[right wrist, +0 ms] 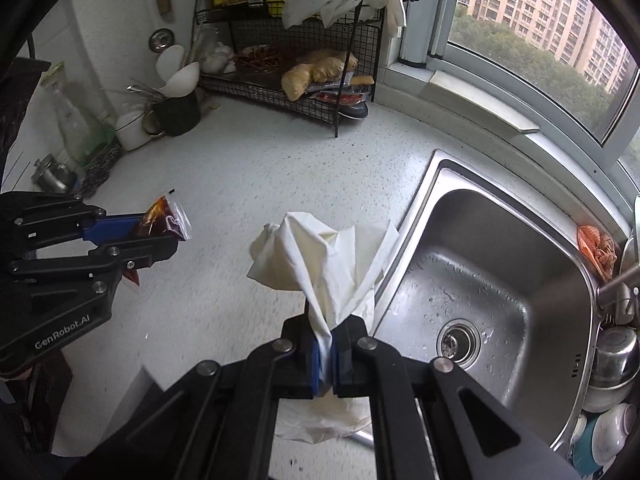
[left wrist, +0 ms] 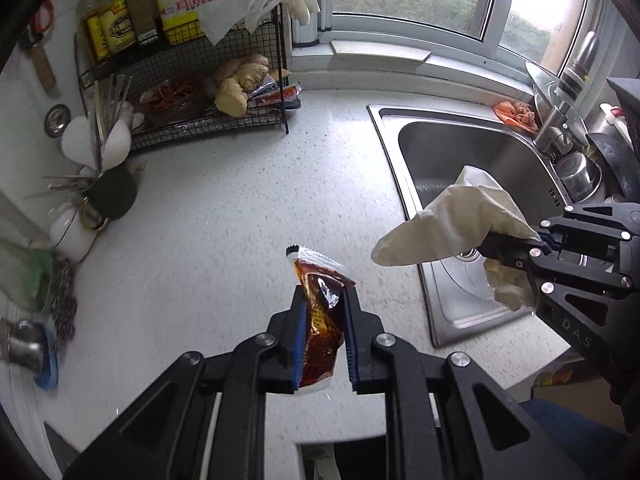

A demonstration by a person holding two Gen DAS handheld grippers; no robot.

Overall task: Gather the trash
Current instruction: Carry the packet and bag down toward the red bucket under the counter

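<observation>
The left gripper [left wrist: 325, 322] is closed on a sauce sachet [left wrist: 320, 312] with dark liquid, held above the speckled countertop [left wrist: 224, 200]. The right gripper [right wrist: 325, 354] pinches a crumpled white tissue [right wrist: 320, 252] just beside the steel sink [right wrist: 480, 280]. Both pieces of trash are in the air, so the step is to carry them to a bin, which I cannot see here. The 2 grips should stay firm: the sachet seems torn at the top, so keep it upright. Far behind stands the wire rack [left wrist: 200, 80] with ginger [left wrist: 236, 84].
</observation>
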